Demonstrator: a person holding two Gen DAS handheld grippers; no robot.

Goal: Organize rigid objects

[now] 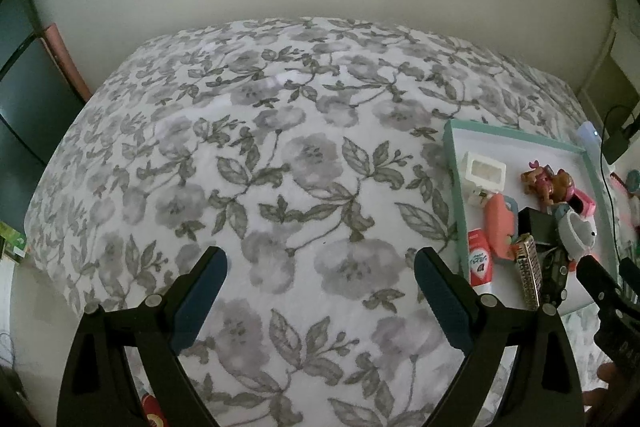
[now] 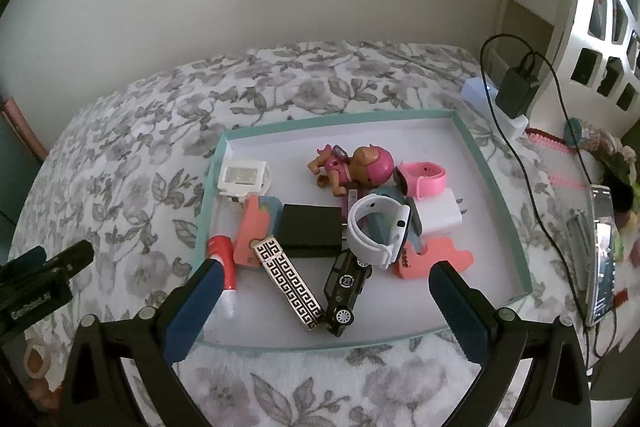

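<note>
While every small item I can see sits inside the teal tray (image 2: 496, 187) on the floral bedspread (image 1: 260, 167), they lie heaped toward its near half: toy car (image 2: 344, 287), patterned bar (image 2: 290, 285), white watch (image 2: 378, 231), pink watch (image 2: 424, 179), dog figure (image 2: 356, 165). Gathered or awaiting sorting, can't tell which. Left gripper (image 1: 320, 283) gapes wide over bare bedspread left of the tray, holding nothing; right gripper (image 2: 324, 291) gapes wide above the tray's near edge, holding nothing.

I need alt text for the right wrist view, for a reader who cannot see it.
An open right gripper hovers over a teal-rimmed tray on a floral bedspread. The tray holds a jumble: a patterned silver bar, black toy car, white watch, pink watch, toy figure and black block.
</note>
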